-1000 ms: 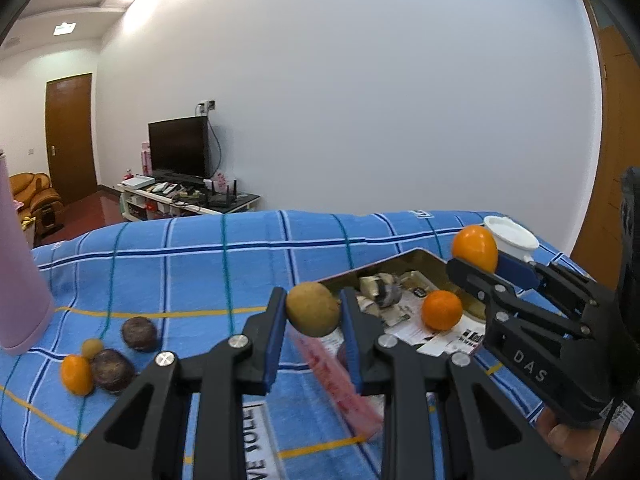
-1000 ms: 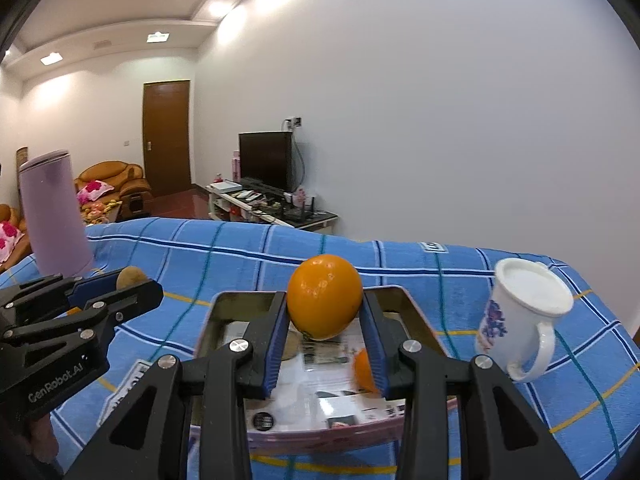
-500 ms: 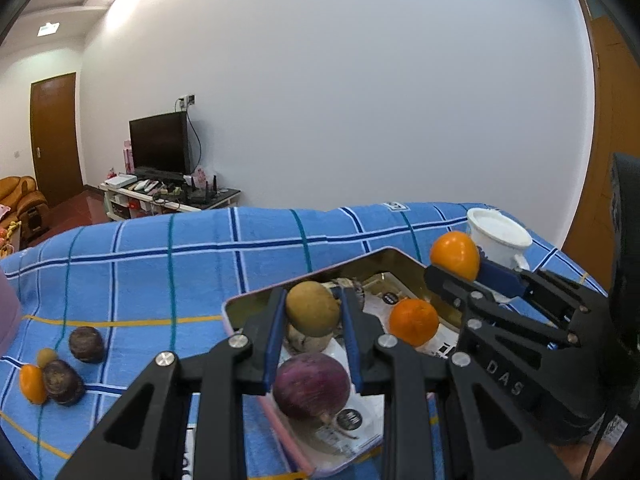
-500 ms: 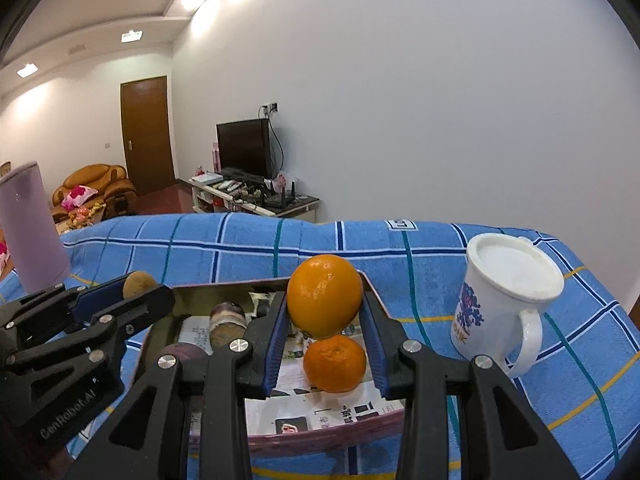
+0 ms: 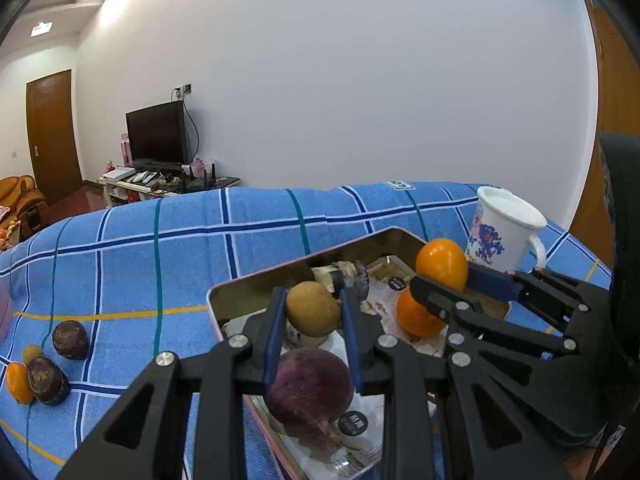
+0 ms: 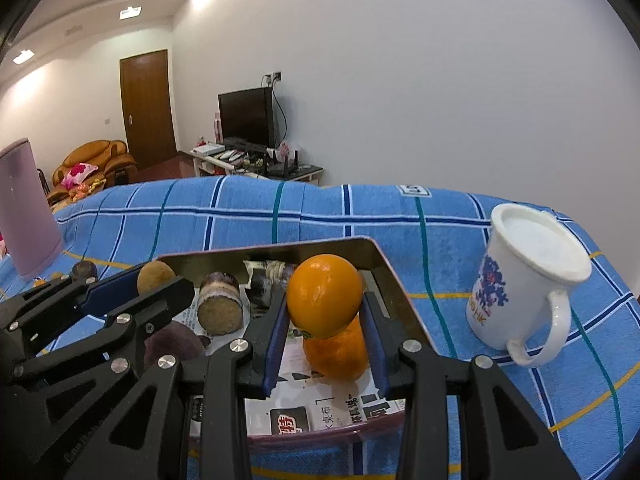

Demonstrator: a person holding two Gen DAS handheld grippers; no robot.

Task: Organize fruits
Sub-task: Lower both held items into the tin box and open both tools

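My left gripper is shut on a small tan round fruit and hangs over the near left part of a metal tray. My right gripper is shut on an orange, just above a second orange that lies in the tray. A dark purple fruit rests in the tray under the left gripper. A cut purple piece sits farther back. Each gripper shows in the other's view: the right one and the left one.
A white mug with blue print stands right of the tray on the blue checked cloth. Loose fruits lie at far left: two dark ones, an orange. A pink cylinder stands left.
Both grippers moved forward and lower over the tray with their fruits still held. The tray and the fruits in it now fill more of both views.
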